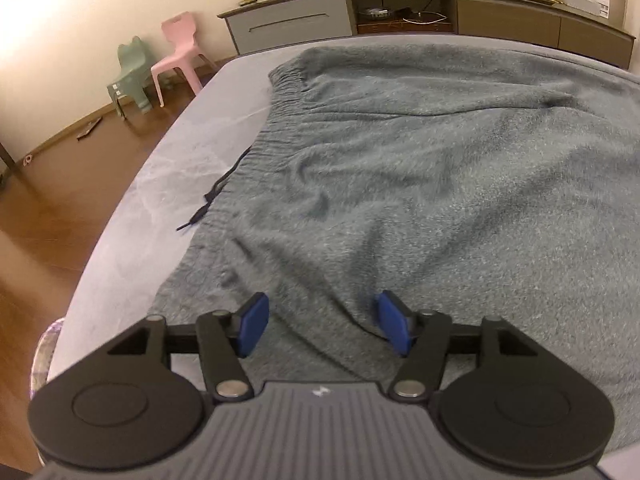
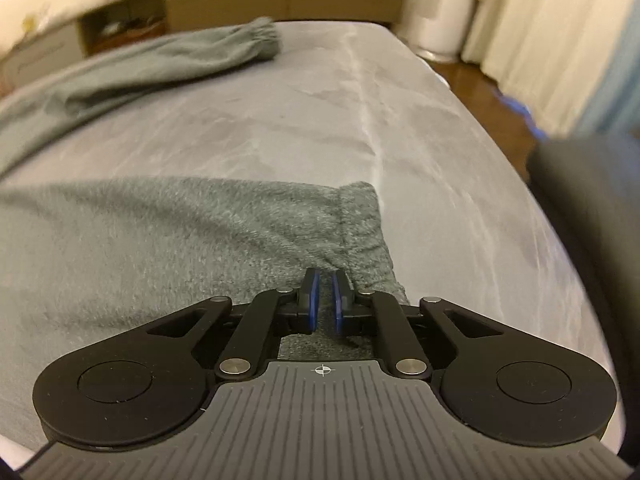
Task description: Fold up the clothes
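Grey fleece sweatpants (image 1: 400,168) lie spread on a grey bed (image 1: 188,160), with the gathered waistband (image 1: 280,92) and a dark drawstring (image 1: 212,196) to the left. My left gripper (image 1: 322,320) is open, its blue pads just above the near edge of the cloth. In the right wrist view the near trouser leg (image 2: 180,232) ends in a cuff (image 2: 364,232). My right gripper (image 2: 325,292) is shut on the cloth at that cuff. The other leg (image 2: 168,64) lies farther back.
The bed's sheet (image 2: 320,120) lies bare between the two legs. A long low cabinet (image 1: 400,12) stands past the bed. A pink chair (image 1: 180,52) and a green chair (image 1: 132,76) stand on the wood floor at left. Curtains (image 2: 540,40) hang at right.
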`<state>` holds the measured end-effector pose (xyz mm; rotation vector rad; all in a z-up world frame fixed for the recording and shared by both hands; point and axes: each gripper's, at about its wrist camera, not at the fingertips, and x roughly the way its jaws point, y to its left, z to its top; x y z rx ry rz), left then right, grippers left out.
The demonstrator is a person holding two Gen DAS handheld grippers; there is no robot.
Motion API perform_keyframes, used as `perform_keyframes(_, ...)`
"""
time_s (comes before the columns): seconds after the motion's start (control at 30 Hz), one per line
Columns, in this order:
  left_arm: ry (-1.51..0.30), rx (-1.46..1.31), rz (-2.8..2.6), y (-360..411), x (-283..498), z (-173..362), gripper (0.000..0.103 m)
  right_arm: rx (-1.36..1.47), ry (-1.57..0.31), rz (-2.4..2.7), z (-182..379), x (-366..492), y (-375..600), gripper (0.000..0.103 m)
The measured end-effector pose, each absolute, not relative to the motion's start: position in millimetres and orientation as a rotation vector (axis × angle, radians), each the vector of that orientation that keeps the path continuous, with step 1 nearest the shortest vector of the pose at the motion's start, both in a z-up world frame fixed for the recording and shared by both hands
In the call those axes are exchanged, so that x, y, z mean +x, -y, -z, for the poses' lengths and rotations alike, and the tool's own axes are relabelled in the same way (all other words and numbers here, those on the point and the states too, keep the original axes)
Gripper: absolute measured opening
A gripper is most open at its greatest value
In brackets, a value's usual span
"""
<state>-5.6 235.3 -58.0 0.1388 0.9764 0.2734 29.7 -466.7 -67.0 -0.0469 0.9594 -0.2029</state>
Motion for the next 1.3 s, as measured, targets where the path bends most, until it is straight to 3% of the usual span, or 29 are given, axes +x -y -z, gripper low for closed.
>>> perform_keyframes(0.23,-0.986,0.130,-0.407,-257,-7,55,0.068,-0.076,-1.011,0.025,69,26,451,0.007)
perform_keyframes(0.33,-0.984,0.082,-0.376,-258,-7,49,0.055,-0.119,-1.024,-0.027,69,6,445,0.008)
perform_keyframes(0.47,-0.883,0.015,-0.305,-231,-6,21,0.055,-0.076,-1.042,-0.007,67,-9,466,0.010)
perform_keyframes(0.67,-0.794,0.077,-0.071,-146,43,-7,0.059,0.039,-0.851,0.006,24,-9,456,0.034)
perform_keyframes(0.83,-0.933,0.243,0.048,-83,78,45,0.060,-0.091,-0.963,-0.087,55,24,413,0.042)
perform_keyframes(0.93,-0.911,0.270,0.065,-76,67,47,0.057,-0.146,-0.963,-0.090,54,28,417,0.044)
perform_keyframes(1.0,-0.872,0.288,0.073,-72,58,41,0.057,-0.064,-0.900,-0.107,37,43,425,0.061)
perform_keyframes(1.1,-0.791,0.344,0.104,-50,67,29,0.059,-0.014,-0.832,-0.110,20,95,433,0.071)
perform_keyframes(1.3,-0.749,0.436,0.205,19,114,23,0.061,0.129,-0.834,-0.002,29,251,451,0.077)
